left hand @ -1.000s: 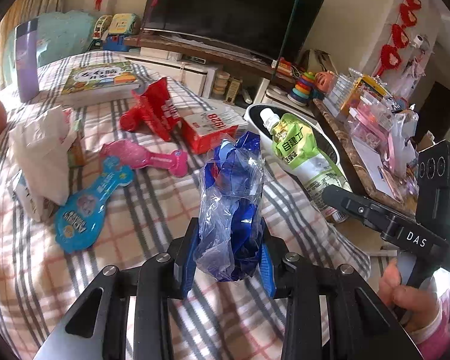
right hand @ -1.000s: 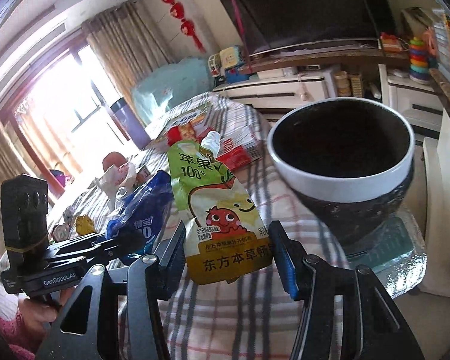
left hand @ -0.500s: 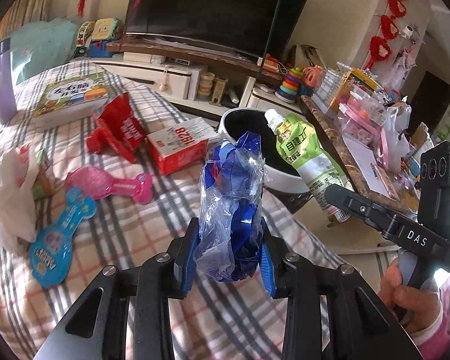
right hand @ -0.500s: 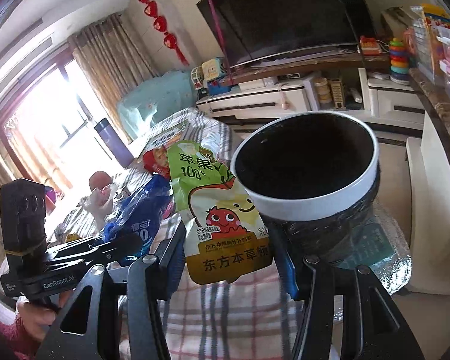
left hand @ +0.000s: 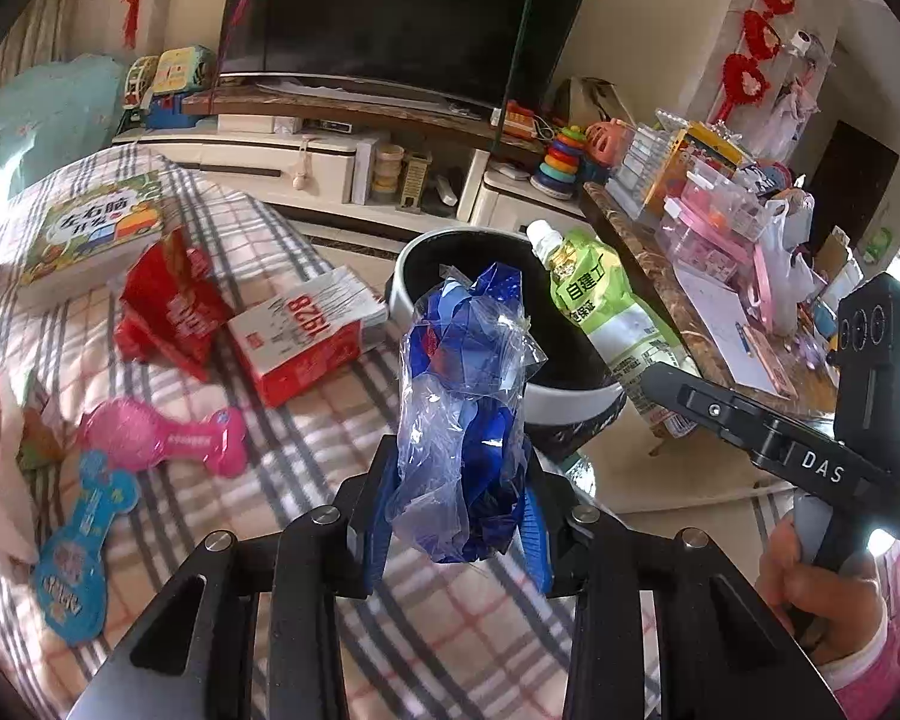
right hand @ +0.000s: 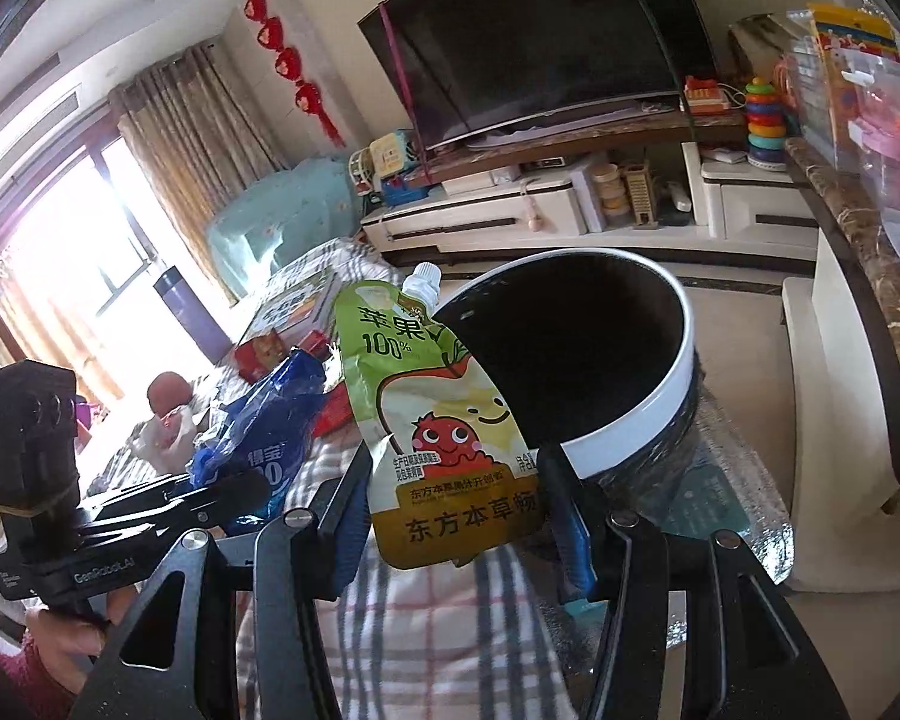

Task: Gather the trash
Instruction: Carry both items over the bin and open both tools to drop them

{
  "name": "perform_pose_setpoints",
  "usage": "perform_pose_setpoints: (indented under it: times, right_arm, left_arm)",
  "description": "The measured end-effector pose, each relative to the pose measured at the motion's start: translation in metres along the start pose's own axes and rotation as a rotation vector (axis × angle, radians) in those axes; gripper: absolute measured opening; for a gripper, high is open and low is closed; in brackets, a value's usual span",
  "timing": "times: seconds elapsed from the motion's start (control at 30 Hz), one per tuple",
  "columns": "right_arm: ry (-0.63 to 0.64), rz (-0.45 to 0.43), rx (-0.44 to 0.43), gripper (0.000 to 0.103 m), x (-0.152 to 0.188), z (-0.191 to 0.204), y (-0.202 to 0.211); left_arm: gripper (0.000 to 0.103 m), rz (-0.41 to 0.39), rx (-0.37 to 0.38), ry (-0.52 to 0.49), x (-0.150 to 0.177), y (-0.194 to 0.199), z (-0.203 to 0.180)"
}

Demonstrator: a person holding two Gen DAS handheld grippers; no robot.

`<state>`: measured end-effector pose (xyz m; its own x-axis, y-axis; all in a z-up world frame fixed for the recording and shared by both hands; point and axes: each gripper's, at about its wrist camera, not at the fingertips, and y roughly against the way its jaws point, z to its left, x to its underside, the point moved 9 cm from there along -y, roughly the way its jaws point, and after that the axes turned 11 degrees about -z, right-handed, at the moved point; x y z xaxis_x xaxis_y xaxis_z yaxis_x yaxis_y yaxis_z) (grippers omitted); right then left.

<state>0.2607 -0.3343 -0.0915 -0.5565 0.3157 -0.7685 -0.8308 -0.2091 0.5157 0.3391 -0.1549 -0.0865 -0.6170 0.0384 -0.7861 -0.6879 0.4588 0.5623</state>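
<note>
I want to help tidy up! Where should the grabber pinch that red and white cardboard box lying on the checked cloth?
Probably from above, fingers across the narrower width of the red and white cardboard box. It lies flat on the checked cloth with its broad face up, and the crumpled red packet crowds its left side.

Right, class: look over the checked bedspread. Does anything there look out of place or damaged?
Yes. A torn red wrapper and a red-and-white carton lying on its side sit loose on the checked bedspread, litter among a picture book and toys.
</note>
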Motion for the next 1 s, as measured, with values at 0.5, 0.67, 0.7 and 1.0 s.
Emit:
perform_pose_setpoints:
  times: [0.5, 0.67, 0.7, 1.0]
  right_arm:
    - [0.002, -0.006, 0.041, 0.053, -0.022, -0.026, -0.013]
    - [0.006, -0.001, 0.052, 0.053, -0.026, -0.031, -0.018]
    - [0.008, 0.001, 0.054, 0.053, -0.026, -0.032, -0.019]
    - [0.016, 0.017, 0.068, 0.053, -0.032, -0.039, -0.029]
  left_arm:
    - [0.034, 0.006, 0.013, -0.034, -0.023, -0.044, -0.017]
    - [0.034, 0.016, 0.011, -0.042, -0.026, -0.057, -0.019]
    - [0.034, 0.018, 0.011, -0.043, -0.027, -0.059, -0.019]
    - [0.035, 0.041, 0.004, -0.053, -0.032, -0.08, -0.024]
